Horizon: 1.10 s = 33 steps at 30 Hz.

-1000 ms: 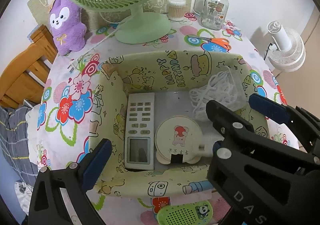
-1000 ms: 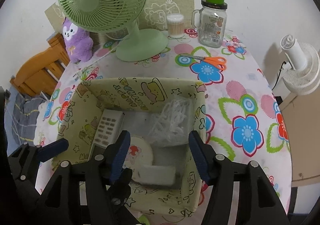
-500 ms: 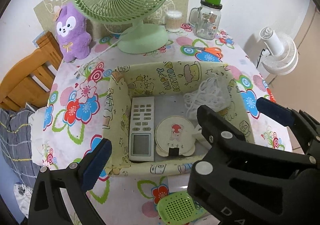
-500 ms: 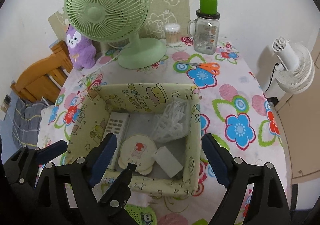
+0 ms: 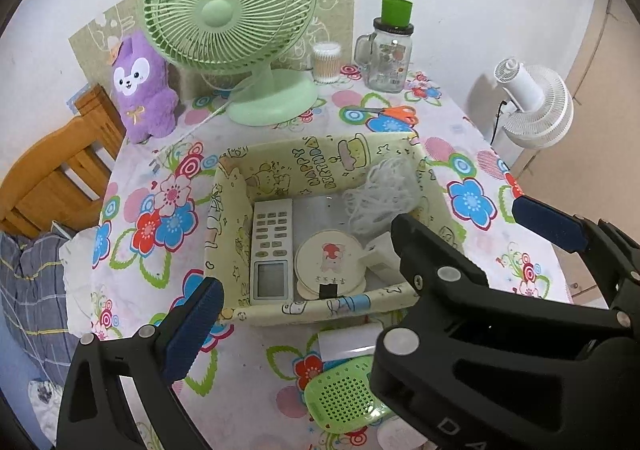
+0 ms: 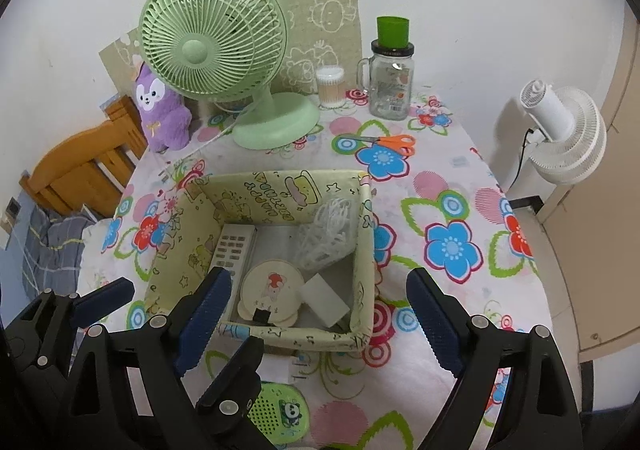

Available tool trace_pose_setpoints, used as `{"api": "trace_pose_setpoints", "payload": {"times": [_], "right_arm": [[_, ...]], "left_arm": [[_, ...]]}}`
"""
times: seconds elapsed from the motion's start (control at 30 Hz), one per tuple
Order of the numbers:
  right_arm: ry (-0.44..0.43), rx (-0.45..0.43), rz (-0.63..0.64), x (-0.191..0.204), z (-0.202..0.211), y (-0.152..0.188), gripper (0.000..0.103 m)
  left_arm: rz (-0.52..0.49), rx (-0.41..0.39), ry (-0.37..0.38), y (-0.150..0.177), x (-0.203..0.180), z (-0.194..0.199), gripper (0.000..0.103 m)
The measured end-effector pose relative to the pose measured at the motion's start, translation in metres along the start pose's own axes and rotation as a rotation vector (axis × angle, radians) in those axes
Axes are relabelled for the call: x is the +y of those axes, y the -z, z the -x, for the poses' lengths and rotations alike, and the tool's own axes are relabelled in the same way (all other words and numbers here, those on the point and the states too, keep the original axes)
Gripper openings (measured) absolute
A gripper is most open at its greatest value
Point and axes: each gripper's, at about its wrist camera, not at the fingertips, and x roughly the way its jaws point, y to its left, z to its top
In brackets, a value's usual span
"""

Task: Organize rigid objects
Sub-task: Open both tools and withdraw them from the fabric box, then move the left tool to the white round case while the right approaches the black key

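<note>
A yellow cartoon-print fabric box (image 5: 320, 165) (image 6: 364, 234) sits mid-table. In it lie a white remote control (image 5: 272, 250) (image 6: 232, 246), a round cream mirror (image 5: 330, 260) (image 6: 272, 290), a white block (image 6: 324, 300) and a bundle of white cord (image 5: 380, 189) (image 6: 328, 234). My left gripper (image 5: 360, 314) is open and empty, above the table in front of the box. My right gripper (image 6: 320, 326) is open and empty, also in front of the box. A green perforated panda case (image 5: 344, 398) (image 6: 280, 414) lies on the table near me.
A green desk fan (image 5: 240, 29) (image 6: 224, 61), a purple plush (image 5: 140, 85), a cotton-swab jar (image 6: 330, 87), a glass mug jar with green lid (image 6: 392, 77) and orange scissors (image 6: 384, 141) stand behind the box. A white fan (image 6: 568, 137) and wooden chair (image 5: 52, 177) flank the table.
Both grippers have pulled back and up from the box, so the box looks smaller and farther. The right gripper has opened wider. The white block now lies in the box.
</note>
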Motion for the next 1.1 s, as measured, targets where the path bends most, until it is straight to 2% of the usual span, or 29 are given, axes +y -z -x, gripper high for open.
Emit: {"api": "trace_pose_setpoints", "payload": {"times": [0.83,1.1], "right_arm": [[0.041,-0.065,0.018,0.01,0.048,0.033,0.091],[0.067,-0.071,-0.006,0.006,0.053,0.052,0.091]], "left_arm": [[-0.02,-0.086,0.032,0.036,-0.001,0.041,0.102],[-0.018,-0.071,0.052,0.052,0.004,0.038,0.102]]}}
